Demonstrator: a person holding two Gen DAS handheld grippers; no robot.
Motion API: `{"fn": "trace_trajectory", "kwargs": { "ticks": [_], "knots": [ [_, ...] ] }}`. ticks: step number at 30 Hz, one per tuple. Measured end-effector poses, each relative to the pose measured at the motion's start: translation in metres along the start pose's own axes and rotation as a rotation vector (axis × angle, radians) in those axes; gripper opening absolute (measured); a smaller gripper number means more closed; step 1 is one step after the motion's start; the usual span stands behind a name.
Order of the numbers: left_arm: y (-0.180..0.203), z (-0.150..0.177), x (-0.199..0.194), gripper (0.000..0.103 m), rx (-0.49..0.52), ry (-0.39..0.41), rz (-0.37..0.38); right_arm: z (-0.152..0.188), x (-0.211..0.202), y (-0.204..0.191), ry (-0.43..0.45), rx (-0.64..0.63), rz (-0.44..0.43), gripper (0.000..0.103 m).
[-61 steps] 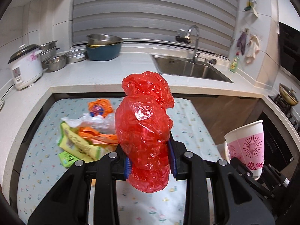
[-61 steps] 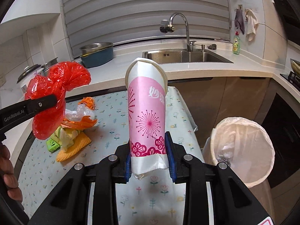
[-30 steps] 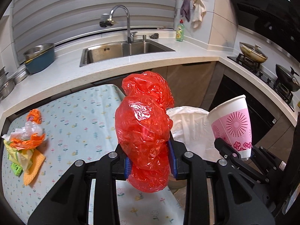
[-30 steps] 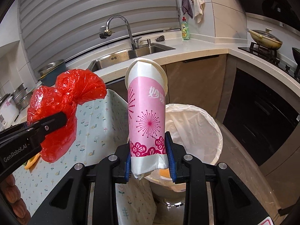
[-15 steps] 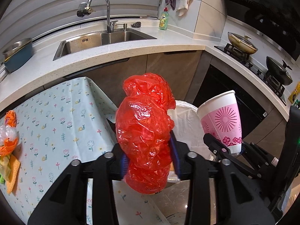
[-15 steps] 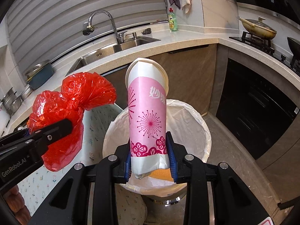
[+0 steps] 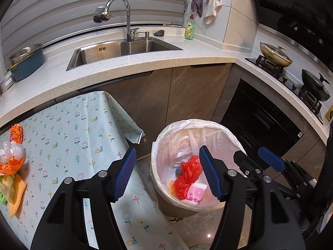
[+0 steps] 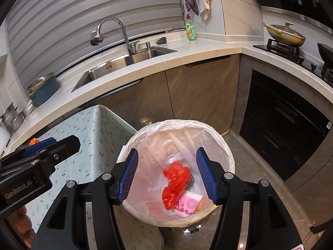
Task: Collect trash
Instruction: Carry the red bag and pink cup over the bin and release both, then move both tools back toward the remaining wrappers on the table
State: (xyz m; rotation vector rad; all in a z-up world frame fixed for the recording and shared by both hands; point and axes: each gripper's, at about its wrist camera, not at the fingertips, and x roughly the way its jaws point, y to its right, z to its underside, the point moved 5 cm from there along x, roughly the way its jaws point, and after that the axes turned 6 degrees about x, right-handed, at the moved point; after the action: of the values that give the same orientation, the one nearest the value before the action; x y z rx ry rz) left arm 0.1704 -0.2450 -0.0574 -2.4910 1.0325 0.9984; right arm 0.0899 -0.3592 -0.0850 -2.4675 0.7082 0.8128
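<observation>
Now left hand-held gripper [image 7: 168,174] and right hand-held gripper [image 8: 167,177] over lined trash bin [image 8: 225,145], jaws just spread wide, nothing between. Red plastic bag [image 7: 187,177] and pink paper cup [image 8: 188,203] inside bin.

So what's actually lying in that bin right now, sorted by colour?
Red: 1, crumpled plastic bag
Pink: 1, paper cup
Orange: 1, flat scrap
Grey: 1, metal scourer
Total: 4 things I can make out in the lined trash bin.
</observation>
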Motion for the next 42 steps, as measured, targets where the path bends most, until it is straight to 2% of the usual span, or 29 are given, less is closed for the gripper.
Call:
{"fn": "trace_trajectory", "kwargs": {
  "ticks": [15, 18, 32, 35, 38, 42],
  "knots": [
    [-0.040, 0.005, -0.035, 0.060, -0.084, 0.032, -0.053, 0.005, -0.023, -0.039, 0.022, -0.063, -0.045, 0.064],
    [-0.054, 0.010, -0.044, 0.068, -0.103, 0.033, -0.076, 0.008, -0.027, -0.054, 0.022, -0.083, -0.067, 0.065],
    [-0.171, 0.051, -0.096, 0.069, -0.279, 0.035, -0.269, 0.044, -0.034, -0.154, -0.020, -0.207, -0.192, 0.065],
    [-0.201, 0.065, -0.108, 0.069, -0.334, 0.025, -0.326, 0.052, -0.035, -0.175, -0.032, -0.230, -0.218, 0.065],
    [-0.230, 0.080, -0.117, 0.074, -0.392, 0.015, -0.378, 0.062, -0.034, -0.196, -0.049, -0.253, -0.243, 0.065],
    [-0.266, 0.103, -0.125, 0.074, -0.467, -0.002, -0.412, 0.075, -0.030, -0.224, -0.072, -0.287, -0.268, 0.065]
  ]
}}
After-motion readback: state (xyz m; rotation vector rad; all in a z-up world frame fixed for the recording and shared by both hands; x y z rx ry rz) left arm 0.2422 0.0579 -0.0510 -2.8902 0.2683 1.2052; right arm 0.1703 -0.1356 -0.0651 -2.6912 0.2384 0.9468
